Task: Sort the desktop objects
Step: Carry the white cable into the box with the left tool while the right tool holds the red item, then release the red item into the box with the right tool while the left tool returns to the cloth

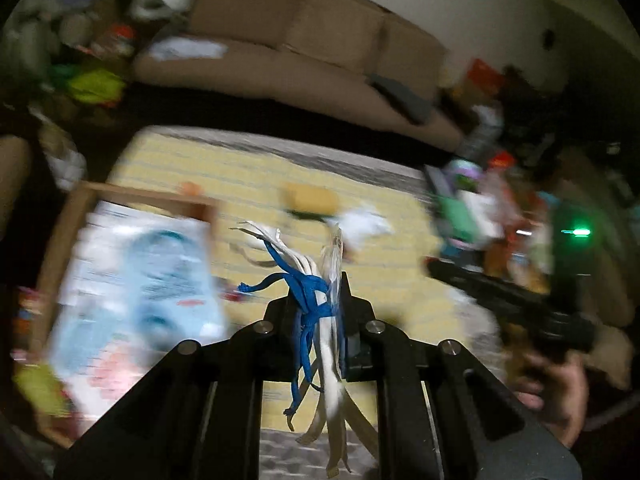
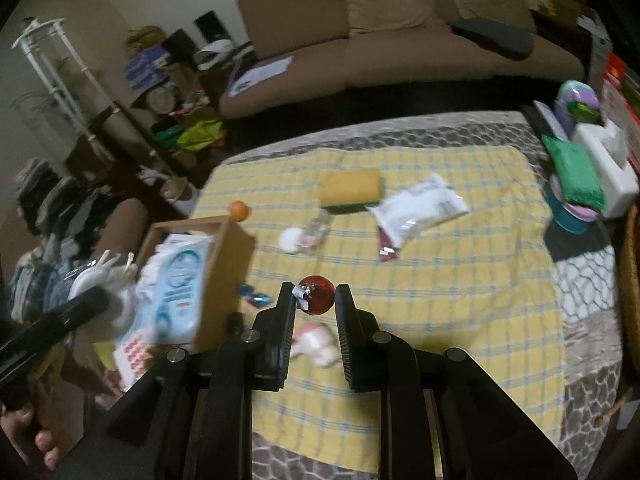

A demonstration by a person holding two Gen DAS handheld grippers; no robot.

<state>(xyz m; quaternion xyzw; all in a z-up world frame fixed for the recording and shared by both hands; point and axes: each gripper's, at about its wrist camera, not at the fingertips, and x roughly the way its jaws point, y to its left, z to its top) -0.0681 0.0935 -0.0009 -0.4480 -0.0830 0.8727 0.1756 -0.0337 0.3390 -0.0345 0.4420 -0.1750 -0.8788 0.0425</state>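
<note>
My left gripper (image 1: 320,296) is shut on a bundle of white strips (image 1: 280,248) tied with blue cord, whose ends hang down between the fingers. It hovers beside a wooden box (image 1: 72,216) holding blue-and-white packets (image 1: 152,272). In the right wrist view the left gripper (image 2: 80,304) appears at the left, next to the wooden box (image 2: 228,256). My right gripper (image 2: 315,292) is shut on a shiny red ball (image 2: 320,302) with a small silver cap, held above the yellow checked cloth (image 2: 460,280).
On the cloth lie a yellow sponge (image 2: 350,186), a white packet (image 2: 420,204), a small clear bottle (image 2: 316,232), an orange ball (image 2: 239,211), blue wrappers (image 2: 252,296) and a pink-white soft thing (image 2: 316,344). Green packs and a tissue box (image 2: 608,168) stand at the right. A sofa (image 2: 400,52) is behind.
</note>
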